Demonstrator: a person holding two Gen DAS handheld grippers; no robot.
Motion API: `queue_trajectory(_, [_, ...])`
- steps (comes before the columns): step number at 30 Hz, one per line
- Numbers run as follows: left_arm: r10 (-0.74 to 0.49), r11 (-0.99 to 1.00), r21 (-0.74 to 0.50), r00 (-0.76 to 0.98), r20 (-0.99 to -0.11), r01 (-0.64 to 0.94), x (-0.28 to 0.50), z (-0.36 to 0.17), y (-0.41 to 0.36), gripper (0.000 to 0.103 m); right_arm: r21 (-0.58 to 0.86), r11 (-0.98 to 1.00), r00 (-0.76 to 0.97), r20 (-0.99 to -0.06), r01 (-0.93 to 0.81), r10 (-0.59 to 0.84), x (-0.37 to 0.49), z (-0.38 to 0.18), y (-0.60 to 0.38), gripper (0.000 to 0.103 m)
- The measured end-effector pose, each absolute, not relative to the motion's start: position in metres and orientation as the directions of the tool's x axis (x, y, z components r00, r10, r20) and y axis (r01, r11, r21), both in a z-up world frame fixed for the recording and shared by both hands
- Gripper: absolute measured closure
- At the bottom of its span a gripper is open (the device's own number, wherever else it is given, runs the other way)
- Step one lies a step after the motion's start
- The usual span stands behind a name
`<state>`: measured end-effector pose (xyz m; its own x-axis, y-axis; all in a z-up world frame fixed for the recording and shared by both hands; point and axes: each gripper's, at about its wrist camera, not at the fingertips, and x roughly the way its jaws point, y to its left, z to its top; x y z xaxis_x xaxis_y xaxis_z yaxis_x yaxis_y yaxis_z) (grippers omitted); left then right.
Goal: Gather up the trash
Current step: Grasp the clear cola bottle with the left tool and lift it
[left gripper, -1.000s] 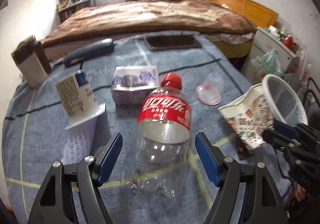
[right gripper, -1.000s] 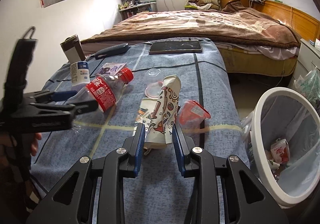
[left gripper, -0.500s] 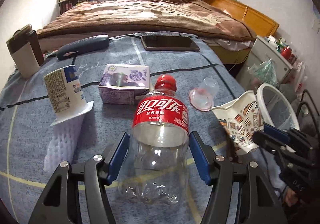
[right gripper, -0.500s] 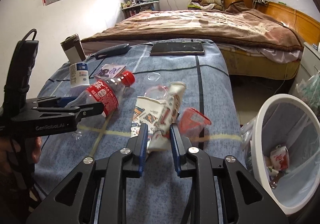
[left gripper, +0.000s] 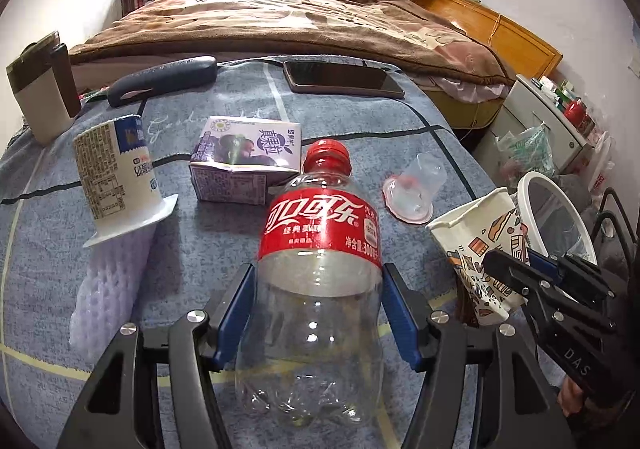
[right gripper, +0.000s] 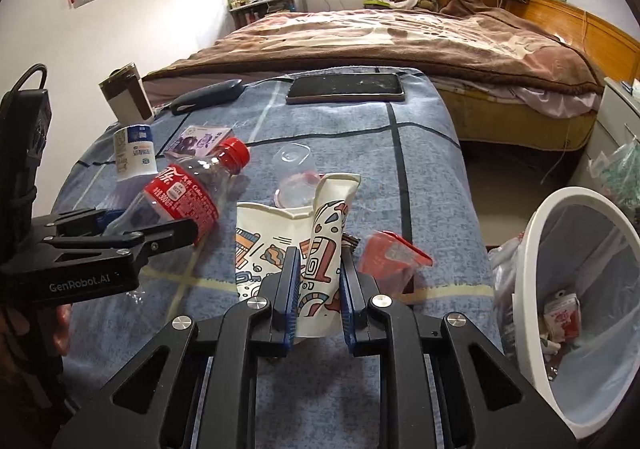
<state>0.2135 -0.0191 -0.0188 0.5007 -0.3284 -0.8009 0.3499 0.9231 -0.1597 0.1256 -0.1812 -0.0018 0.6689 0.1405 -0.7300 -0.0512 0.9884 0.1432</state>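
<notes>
My left gripper [left gripper: 316, 309] is shut on an empty clear cola bottle [left gripper: 320, 249] with a red label and red cap, held tilted above the blue cloth; the bottle also shows in the right wrist view [right gripper: 180, 197]. My right gripper [right gripper: 318, 285] is shut on a crushed patterned paper cup [right gripper: 296, 245], lifted off the cloth; the cup also shows in the left wrist view [left gripper: 476, 253]. The white-rimmed trash bin [right gripper: 532, 261] with a plastic liner stands on the floor to the right and holds some trash.
On the blue cloth lie a purple milk carton [left gripper: 244, 165], a white yogurt cup [left gripper: 116, 177], a clear plastic cup [left gripper: 416, 185], a red wrapper [right gripper: 392, 253], a phone [left gripper: 344, 79] and a dark case [left gripper: 164, 79]. A bed [right gripper: 400, 33] lies beyond.
My left gripper closed on the cola bottle and raised it. My right gripper lifted the paper cup and tilted it.
</notes>
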Motion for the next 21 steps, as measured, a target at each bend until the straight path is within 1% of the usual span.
queue_trajectory(6, [-0.328,0.929,-0.170,0.519,-0.789,0.328,0.206,-0.017,-0.017,0.039,0.148,0.987,0.686,-0.711,-0.066,0.153,0.120,0.003,-0.181,0.083])
queue_trajectory(10, [-0.301,0.939,-0.141,0.553,-0.777,0.313,0.193,-0.010,-0.015,0.039,0.166,0.984,0.707,-0.688,-0.065,0.163,0.114,0.008,-0.185,0.083])
queue_trajectory(14, [-0.305,0.942,-0.149,0.577,-0.758,0.301,0.180,-0.001,-0.013,0.039,0.148,0.988,0.726,-0.674,-0.048,0.136,0.109,0.013,-0.186,0.083])
queue_trajectory(21, [-0.280,0.953,-0.129,0.637,-0.718,0.273,0.155,0.018,-0.011,0.039,0.164,0.986,0.764,-0.632,-0.034,0.132,0.090,0.029,-0.199,0.083])
